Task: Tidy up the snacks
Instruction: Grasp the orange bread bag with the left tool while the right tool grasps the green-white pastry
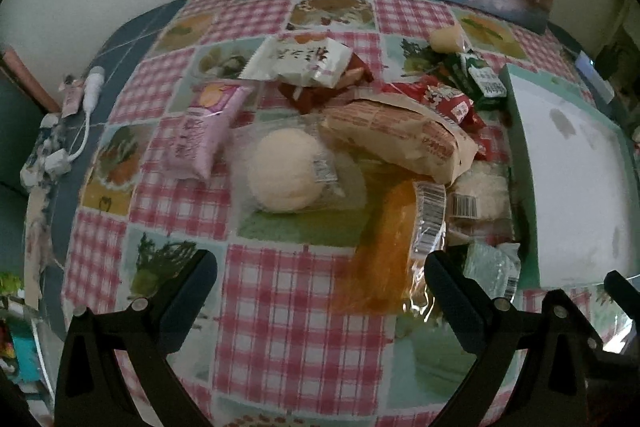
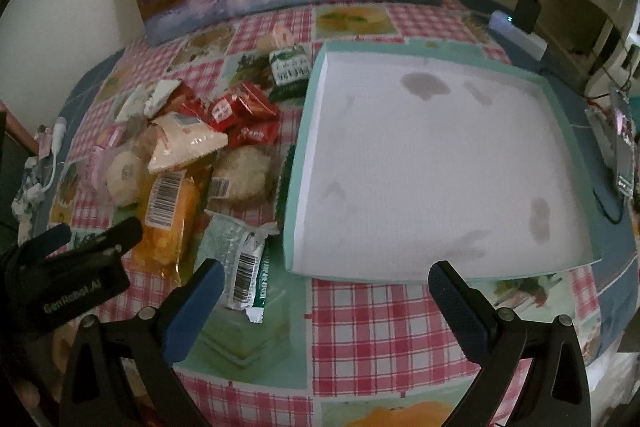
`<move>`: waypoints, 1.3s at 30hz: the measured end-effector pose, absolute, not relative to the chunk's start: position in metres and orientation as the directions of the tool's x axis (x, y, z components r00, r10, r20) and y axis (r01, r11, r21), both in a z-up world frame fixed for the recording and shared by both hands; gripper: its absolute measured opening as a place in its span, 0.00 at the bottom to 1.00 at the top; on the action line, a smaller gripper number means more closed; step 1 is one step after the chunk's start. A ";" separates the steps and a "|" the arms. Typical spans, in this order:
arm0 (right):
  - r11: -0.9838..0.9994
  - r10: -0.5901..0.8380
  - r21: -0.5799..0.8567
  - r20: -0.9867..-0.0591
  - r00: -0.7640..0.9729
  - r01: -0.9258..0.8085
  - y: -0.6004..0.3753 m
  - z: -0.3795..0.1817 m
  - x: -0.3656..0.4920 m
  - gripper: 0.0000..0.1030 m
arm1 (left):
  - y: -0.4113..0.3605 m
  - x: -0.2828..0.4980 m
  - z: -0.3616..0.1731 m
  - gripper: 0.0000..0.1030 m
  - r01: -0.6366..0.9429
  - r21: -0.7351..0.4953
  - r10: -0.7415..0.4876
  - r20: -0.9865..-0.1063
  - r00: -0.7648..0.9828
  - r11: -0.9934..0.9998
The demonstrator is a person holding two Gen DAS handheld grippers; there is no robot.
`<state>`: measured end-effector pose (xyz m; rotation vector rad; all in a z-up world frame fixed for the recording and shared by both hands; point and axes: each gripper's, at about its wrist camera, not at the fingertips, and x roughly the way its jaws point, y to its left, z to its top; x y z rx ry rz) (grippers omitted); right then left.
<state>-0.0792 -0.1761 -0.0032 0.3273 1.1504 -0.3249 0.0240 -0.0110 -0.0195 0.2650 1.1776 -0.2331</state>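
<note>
Both grippers are hovering wide open over the checked tablecloth (image 2: 360,311), nothing held. Left gripper (image 1: 320,283) is sitting near the pile, its right finger just beside the long orange cake in clear crinkly wrap (image 1: 390,239). Right gripper (image 2: 326,291) is hanging over the near edge of the shallow teal cardboard box with white floor (image 2: 304,115), which is lying empty, right of the pile.

Snack heap is lying left of the box: round pale bun in clear film (image 1: 282,175), pink sachet (image 1: 204,135), tan striped paper-look bag (image 1: 400,135), red foil packets (image 2: 240,115), green packets (image 2: 288,71), pale green barcode packet (image 2: 240,259) just left of the right gripper's left finger.

Handling, my read: all light, soft, crushable; film is slippery and will be sliding under pads. I'd be pinching the orange cake across its short width mid-body, gently, not by the loose sealed end. Bun likely deforms, so light squeeze.
</note>
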 end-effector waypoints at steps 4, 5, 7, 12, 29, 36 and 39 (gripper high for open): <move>0.908 -0.076 0.083 -0.931 0.356 0.411 -0.175 -0.011 -0.077 1.00 | -0.023 0.031 -0.024 1.00 0.349 0.041 -0.084 -0.938 0.335 0.936; 0.909 -0.072 0.084 -0.933 0.352 0.409 -0.175 -0.013 -0.076 1.00 | -0.027 0.032 -0.026 1.00 0.357 0.040 -0.086 -0.941 0.328 0.933; 0.910 -0.070 0.082 -0.936 0.346 0.407 -0.175 -0.015 -0.075 1.00 | -0.034 0.033 -0.029 0.98 0.373 0.045 -0.086 -0.942 0.325 0.927; 0.918 -0.077 0.068 -0.935 0.345 0.390 -0.171 -0.016 -0.072 1.00 | -0.035 0.033 -0.036 0.76 0.391 -0.010 -0.129 -0.951 0.280 0.921; 0.951 -0.008 0.116 -0.917 0.398 0.287 -0.143 -0.016 -0.056 1.00 | 0.011 0.047 -0.035 0.70 0.280 -0.113 -0.191 -0.944 0.270 0.953; 0.958 0.038 0.151 -0.910 0.414 0.244 -0.134 -0.018 -0.051 0.95 | 0.015 0.049 -0.037 0.70 0.284 -0.133 -0.209 -0.943 0.260 0.950; 0.961 0.057 0.160 -0.913 0.404 0.227 -0.131 -0.022 -0.049 0.91 | 0.017 0.048 -0.037 0.70 0.286 -0.135 -0.212 -0.943 0.258 0.949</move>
